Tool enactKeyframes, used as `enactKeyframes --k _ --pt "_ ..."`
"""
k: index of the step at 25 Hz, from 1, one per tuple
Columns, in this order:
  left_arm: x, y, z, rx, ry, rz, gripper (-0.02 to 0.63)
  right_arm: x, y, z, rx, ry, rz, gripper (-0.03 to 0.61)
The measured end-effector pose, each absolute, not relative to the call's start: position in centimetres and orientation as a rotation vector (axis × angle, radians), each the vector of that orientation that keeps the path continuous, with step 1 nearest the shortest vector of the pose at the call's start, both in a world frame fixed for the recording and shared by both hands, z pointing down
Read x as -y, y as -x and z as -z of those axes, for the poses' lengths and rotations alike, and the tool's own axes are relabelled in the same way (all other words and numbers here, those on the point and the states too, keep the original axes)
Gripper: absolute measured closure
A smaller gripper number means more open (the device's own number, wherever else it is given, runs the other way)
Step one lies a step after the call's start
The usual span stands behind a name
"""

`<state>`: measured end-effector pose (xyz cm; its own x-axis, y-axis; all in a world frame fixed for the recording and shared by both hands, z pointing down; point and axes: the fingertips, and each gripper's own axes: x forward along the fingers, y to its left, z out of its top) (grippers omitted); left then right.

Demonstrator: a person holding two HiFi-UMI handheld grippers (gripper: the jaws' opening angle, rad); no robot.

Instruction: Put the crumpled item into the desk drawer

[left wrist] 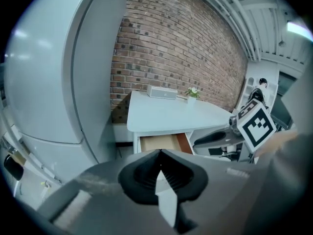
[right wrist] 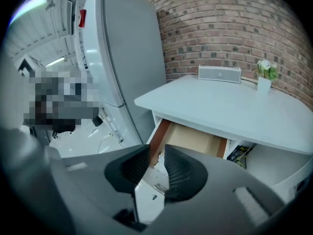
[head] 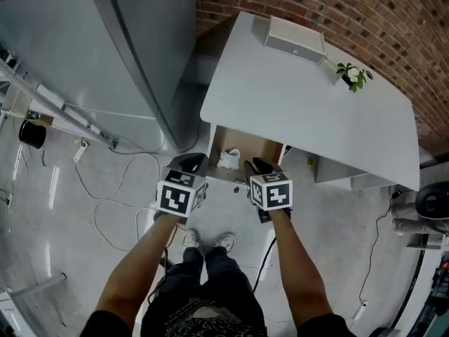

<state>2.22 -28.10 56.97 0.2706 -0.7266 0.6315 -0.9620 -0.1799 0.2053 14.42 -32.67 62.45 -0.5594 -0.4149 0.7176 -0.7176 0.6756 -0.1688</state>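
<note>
one white worktop (head: pixel 295 97) stands against a brick wall. its one drawer (head: pixel 263 153) is pulled open, the back part hidden under the top. two claws hang before it. the left claw (left wrist: pixel 160 153) has its jaws pressed together, empty. the right claw (right wrist: pixel 156 158) stands part open, gripping nothing. one crumpled white item (head: pixel 228 159) lies in the drawer, toward its left side in the head view; what it is made of is hard to tell.

Crumpled item (right wrist: pixel 159 163) mostly hidden behind right tool (right wrist: pixel 157 155) jaws; drawer (head: pixel 256 149) rear hidden under desk top (head: pixel 302 104).
</note>
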Motion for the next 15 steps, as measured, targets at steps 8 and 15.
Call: enactKeyframes --k 8,15 --pt "28.9 -2.7 -50.9 1.503 -2.111 -0.483 0.614 31.9 -14.3 -54.0 2.304 -1.049 -0.58 0.513" --pt "29.3 -3.5 -46.9 1.48 -2.211 -0.442 0.613 31.4 -15.7 -48.3 2.331 -1.202 -0.532 0.535"
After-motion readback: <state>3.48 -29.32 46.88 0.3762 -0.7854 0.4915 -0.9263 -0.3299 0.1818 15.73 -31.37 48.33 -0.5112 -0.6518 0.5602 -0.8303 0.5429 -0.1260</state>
